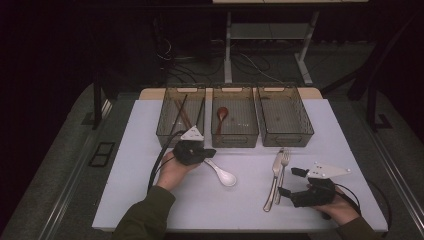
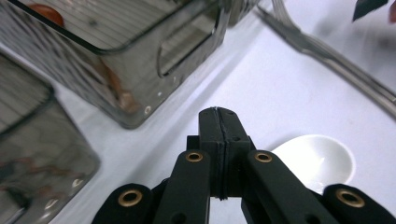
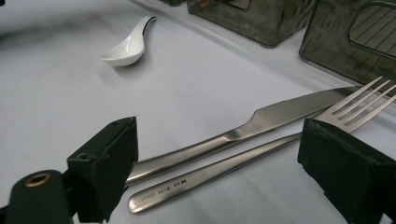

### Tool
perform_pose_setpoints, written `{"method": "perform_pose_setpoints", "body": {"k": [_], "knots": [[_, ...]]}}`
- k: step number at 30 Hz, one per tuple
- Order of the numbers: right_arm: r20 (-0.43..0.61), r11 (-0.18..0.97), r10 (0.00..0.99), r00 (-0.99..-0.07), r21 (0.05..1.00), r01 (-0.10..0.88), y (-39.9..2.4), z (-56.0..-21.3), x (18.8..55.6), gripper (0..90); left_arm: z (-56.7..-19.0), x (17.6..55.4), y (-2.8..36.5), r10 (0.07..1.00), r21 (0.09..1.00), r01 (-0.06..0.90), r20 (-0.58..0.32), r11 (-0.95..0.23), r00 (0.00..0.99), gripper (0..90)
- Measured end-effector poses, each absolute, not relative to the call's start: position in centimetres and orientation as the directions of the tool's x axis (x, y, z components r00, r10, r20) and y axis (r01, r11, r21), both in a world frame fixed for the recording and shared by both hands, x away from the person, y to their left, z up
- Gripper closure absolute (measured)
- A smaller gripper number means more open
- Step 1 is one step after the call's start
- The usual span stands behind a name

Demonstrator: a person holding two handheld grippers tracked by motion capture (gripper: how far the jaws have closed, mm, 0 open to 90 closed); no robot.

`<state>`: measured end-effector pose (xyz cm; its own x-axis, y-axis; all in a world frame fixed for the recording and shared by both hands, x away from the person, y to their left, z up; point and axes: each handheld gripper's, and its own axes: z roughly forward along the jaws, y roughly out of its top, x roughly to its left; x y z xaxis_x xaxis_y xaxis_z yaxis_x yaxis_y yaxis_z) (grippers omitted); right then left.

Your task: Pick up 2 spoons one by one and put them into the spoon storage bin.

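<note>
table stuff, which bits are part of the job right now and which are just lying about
In the job:
- white spoon, handle under the shut left gripper
- knife and fork, before the open right gripper
- three bins

Lying about:
- floor cables
- table legs behind

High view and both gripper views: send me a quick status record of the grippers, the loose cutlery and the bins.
left gripper: jaws shut together at the white spoon's handle; no grip visible
right gripper: open, jaws either side of the knife and fork handles
white spoon: lying on the table
knife, fork: side by side on the table
left bin: chopsticks
middle bin: brown spoon
</note>
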<state>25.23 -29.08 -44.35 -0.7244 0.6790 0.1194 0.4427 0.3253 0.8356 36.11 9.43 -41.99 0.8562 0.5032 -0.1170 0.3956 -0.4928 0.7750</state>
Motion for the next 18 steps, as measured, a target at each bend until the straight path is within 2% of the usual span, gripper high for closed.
{"method": "perform_pose_setpoints", "body": {"k": [18], "knots": [[0.112,0.332,0.676,-0.729,0.837,0.436,-29.0,-44.3,25.1,12.5,-44.0,36.5,7.8,0.49,0.687,0.399,-0.072,-0.607,0.869,89.4]]}}
